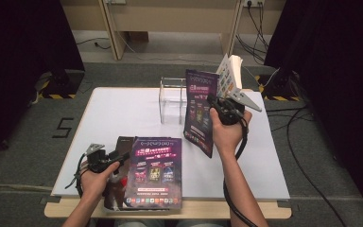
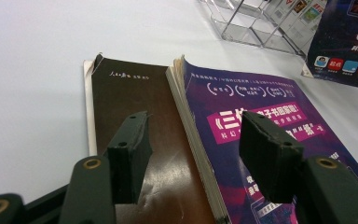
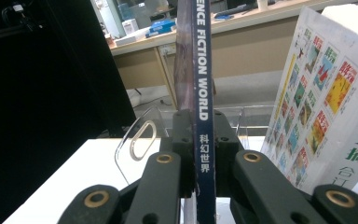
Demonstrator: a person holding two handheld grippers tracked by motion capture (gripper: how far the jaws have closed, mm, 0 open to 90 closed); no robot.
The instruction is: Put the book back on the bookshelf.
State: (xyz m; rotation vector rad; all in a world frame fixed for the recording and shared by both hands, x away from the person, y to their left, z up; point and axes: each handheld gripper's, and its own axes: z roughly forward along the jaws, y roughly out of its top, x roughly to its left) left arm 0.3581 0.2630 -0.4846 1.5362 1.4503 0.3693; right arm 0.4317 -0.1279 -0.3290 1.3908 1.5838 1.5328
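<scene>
Right tongs (image 3: 200, 154) clamp a purple magazine (image 3: 204, 93) upright by its spine, lettering legible in the right gripper view; left tongs (image 2: 193, 154) gape empty above two stacked magazines (image 2: 242, 126) on the tabletop (image 1: 123, 109).

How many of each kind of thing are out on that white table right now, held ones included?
Purple magazines: 2, one held upright, one lying flat
Dark brown book: 1, lying beside the flat magazine
White book with coloured stamps on its cover: 1, standing
Clear plastic rack: 1
Total: 5
</scene>
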